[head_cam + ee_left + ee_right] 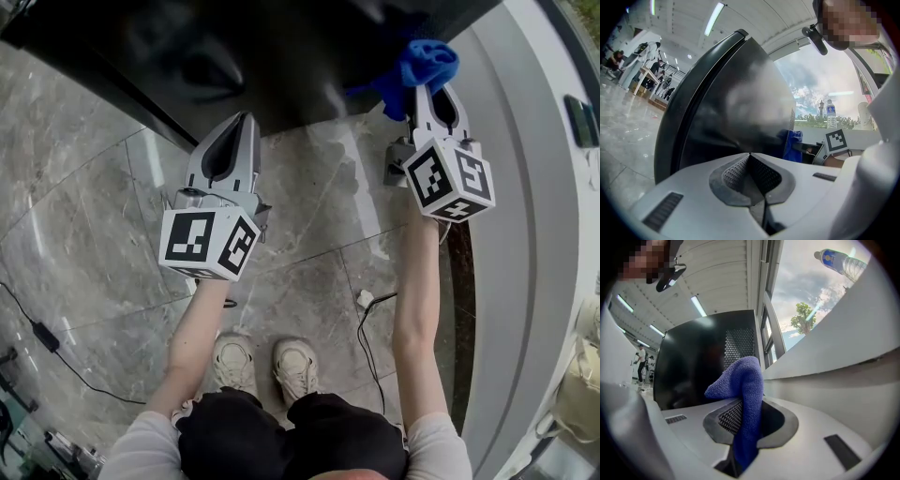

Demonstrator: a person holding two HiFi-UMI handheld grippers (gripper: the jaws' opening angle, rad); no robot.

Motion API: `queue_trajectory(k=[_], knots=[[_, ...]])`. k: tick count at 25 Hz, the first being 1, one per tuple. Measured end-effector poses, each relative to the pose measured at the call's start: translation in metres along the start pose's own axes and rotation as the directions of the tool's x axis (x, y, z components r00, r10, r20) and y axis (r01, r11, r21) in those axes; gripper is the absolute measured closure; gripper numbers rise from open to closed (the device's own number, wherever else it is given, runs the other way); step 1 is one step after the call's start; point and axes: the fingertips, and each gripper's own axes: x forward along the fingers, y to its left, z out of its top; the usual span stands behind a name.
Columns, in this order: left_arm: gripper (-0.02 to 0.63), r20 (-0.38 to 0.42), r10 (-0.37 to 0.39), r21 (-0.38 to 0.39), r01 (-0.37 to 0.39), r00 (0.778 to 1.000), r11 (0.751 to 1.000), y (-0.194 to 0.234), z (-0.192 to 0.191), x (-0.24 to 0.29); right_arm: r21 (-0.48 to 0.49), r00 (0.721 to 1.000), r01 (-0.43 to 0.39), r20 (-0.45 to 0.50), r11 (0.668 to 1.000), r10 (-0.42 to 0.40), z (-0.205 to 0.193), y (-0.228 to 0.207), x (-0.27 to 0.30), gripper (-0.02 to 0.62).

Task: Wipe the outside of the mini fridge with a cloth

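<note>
A glossy black mini fridge (272, 56) stands on the marble floor and fills the top of the head view. In the left gripper view the fridge (731, 108) looms close ahead. My right gripper (424, 91) is shut on a blue cloth (417, 70), which sits against the fridge's right corner. The right gripper view shows the cloth (743, 390) pinched between the pads and bunched above them, with the fridge (703, 366) and its vented panel just beyond. My left gripper (246, 119) is shut and holds nothing, its tip close to the fridge's front lower edge.
A curved white ledge (525, 187) runs along the right, close beside the fridge. Black cables (370, 328) lie on the marble floor (94, 225) near the person's shoes. A water bottle (843, 261) stands on the ledge.
</note>
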Motion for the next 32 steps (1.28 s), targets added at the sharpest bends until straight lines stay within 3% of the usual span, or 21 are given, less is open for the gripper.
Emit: queue_trajectory(k=[12, 20, 27, 32], knots=[[0.601, 0.019, 0.025, -0.023, -0.025, 1.0, 0.999, 0.014, 0.007, -0.004, 0.008, 0.999, 0.027, -0.029, 1.0, -0.027, -0.003, -0.022, 0.0, 0.515], [0.601, 0.033, 0.059, -0.037, -0.057, 0.998, 0.998, 0.024, 0.014, -0.012, 0.05, 0.996, 0.09, -0.033, 0.995, -0.089, -0.004, -0.038, -0.006, 0.515], [0.601, 0.062, 0.091, -0.005, -0.091, 0.994, 0.996, 0.028, 0.03, -0.035, 0.101, 1.0, 0.02, -0.009, 0.995, -0.019, -0.008, 0.004, -0.044, 0.515], [0.601, 0.039, 0.158, -0.009, -0.157, 0.987, 0.988, 0.045, 0.021, -0.062, 0.103, 0.992, -0.122, -0.009, 0.987, 0.123, -0.015, 0.079, -0.051, 0.515]])
